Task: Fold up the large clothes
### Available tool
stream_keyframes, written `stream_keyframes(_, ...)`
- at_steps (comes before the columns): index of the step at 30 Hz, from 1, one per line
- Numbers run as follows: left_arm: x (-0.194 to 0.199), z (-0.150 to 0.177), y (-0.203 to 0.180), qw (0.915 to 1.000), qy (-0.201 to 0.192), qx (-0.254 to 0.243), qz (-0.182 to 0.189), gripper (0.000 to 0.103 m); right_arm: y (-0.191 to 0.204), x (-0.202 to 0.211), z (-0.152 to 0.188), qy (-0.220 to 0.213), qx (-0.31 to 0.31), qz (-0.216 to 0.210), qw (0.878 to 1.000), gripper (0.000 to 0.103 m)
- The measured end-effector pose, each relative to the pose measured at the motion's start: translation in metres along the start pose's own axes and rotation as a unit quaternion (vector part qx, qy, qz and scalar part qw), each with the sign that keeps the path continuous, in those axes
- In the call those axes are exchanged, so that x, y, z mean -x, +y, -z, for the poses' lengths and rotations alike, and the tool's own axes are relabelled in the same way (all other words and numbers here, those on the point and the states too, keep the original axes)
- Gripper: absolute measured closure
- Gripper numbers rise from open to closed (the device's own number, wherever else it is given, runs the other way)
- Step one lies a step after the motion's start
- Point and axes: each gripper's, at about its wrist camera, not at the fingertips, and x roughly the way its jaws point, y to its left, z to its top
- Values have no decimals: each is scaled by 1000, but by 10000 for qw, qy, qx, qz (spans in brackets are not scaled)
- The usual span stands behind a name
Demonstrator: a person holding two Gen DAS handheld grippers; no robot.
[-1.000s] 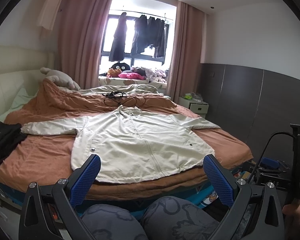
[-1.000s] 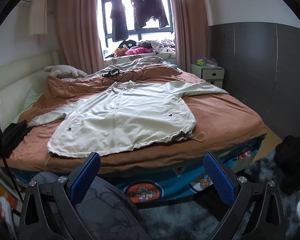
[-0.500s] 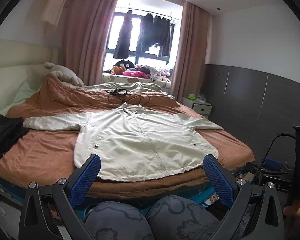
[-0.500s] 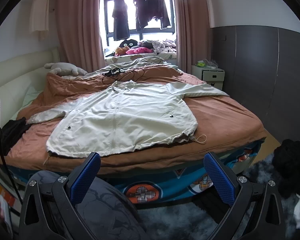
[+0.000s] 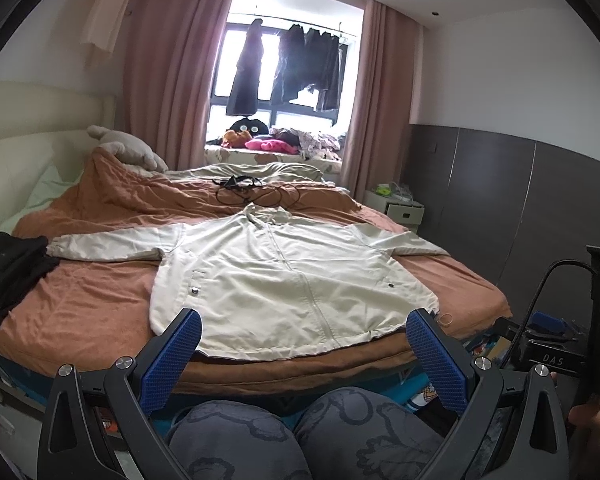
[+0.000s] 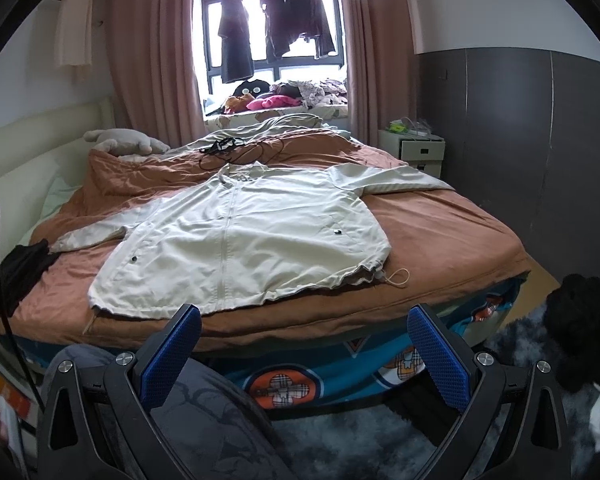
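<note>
A cream zip-up jacket (image 5: 288, 276) lies flat and face up on the brown bedspread (image 5: 80, 304), sleeves spread out to both sides, hem toward me. It also shows in the right wrist view (image 6: 240, 240), with a drawstring loop at its right hem corner. My left gripper (image 5: 303, 344) is open and empty, held back from the bed's near edge above my knees. My right gripper (image 6: 304, 340) is open and empty, also short of the bed's near edge.
A pile of black clothes (image 5: 8, 268) sits on the bed's left side. Black cables (image 5: 244, 190) lie beyond the jacket collar. A plush toy (image 5: 124, 148) lies by the headboard. A white nightstand (image 6: 414, 152) stands at the right. A dark bundle (image 6: 580, 328) lies on the rug.
Both wrist views have tilted and shifted slightly, so the jacket sits a little differently in frame. Both grippers stay open. Nothing on the bed has moved.
</note>
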Motion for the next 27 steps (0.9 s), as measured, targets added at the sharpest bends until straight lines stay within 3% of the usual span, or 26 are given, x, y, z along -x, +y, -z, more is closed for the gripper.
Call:
stream_keyframes(14, -3, -8, 13, 9999, 6, -36, -157, 0, 1, -3, -1, -4, -9, -35, 10000, 0)
stream_keyframes(27, -45, -31, 46, 9986, 142, 147, -486, 0, 27, -50, -43, 66, 113, -225, 9997, 0)
